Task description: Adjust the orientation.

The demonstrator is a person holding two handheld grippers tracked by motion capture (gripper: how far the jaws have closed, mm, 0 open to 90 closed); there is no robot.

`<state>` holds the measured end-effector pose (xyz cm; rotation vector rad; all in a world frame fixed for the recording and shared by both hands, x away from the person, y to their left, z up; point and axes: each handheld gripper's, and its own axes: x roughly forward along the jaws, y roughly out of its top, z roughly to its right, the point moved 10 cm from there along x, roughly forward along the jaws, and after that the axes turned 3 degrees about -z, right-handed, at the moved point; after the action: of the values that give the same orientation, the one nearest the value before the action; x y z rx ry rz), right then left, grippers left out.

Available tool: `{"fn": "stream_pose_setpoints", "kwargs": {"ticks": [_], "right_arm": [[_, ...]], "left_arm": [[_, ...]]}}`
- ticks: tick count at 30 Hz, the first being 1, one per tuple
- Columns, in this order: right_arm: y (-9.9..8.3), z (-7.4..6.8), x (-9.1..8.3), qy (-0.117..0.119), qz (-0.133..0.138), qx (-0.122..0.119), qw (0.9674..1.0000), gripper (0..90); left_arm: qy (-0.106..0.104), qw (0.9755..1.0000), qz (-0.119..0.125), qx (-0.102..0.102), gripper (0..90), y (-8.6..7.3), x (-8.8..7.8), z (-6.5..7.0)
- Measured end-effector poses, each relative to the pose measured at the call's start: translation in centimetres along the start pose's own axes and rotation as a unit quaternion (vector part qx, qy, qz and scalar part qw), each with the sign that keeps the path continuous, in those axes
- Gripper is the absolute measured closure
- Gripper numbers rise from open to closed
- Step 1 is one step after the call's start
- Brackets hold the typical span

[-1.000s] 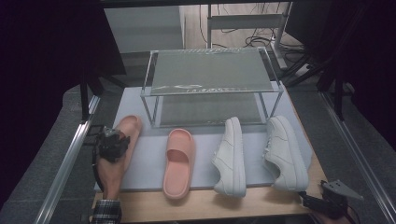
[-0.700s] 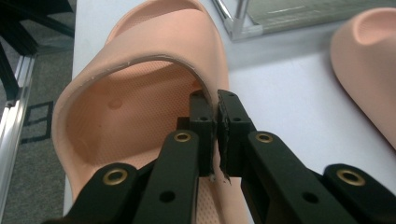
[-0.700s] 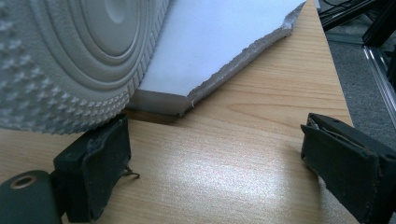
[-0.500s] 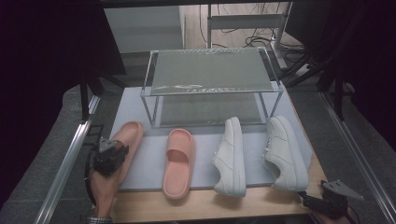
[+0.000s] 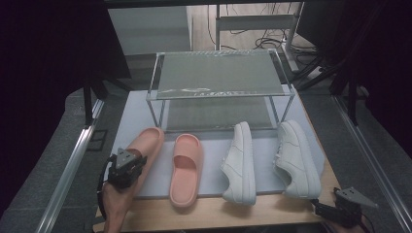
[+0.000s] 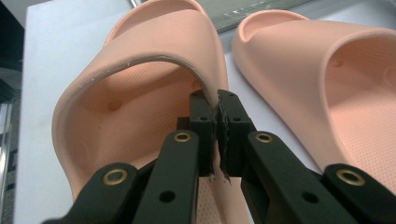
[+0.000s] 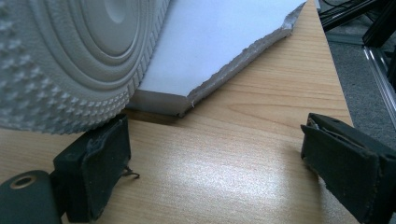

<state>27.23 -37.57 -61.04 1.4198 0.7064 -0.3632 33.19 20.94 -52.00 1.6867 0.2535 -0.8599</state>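
Two pink slides lie on the pale foam mat [image 5: 130,114]. My left gripper [image 5: 135,158] [image 6: 217,100] is shut on the strap edge of the left pink slide [image 5: 147,141] [image 6: 140,93], pinching the rim between its pads. To its right lies the second pink slide [image 5: 185,167] [image 6: 336,84]. Two white sneakers [image 5: 239,162] [image 5: 295,158] lie further right, heels toward me. At the table's near right corner my right gripper [image 5: 318,208] [image 7: 215,140] rests open on the wood, beside the right sneaker's heel sole [image 7: 70,56], with nothing between its jaws.
A two-level rack [image 5: 218,77] with clear shelves stands at the back of the mat. The wooden table [image 5: 252,213] shows as a strip in front of the mat's torn edge [image 7: 233,65]. Metal frame rails [image 5: 73,160] run along both sides.
My left gripper has drawn back toward the near edge, keeping its hold on the left slide, whose toe has shifted nearer and a little right. The right gripper has stayed put.
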Motion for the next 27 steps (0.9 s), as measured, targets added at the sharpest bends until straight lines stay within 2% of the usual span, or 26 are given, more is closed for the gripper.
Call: {"fn": "stream_pose_setpoints", "kwargs": {"ticks": [14,27], "right_arm": [[0.0,0.0,0.0,0.001,0.001,0.000,1.0000,8.0],[0.0,0.0,0.0,0.001,0.001,0.000,1.0000,8.0]], "left_arm": [[0.006,0.9995,-0.016,0.026,85.8,0.9,2.5,1.7],[-0.006,0.9990,-0.020,0.038,85.8,1.6,3.9,3.5]]}}
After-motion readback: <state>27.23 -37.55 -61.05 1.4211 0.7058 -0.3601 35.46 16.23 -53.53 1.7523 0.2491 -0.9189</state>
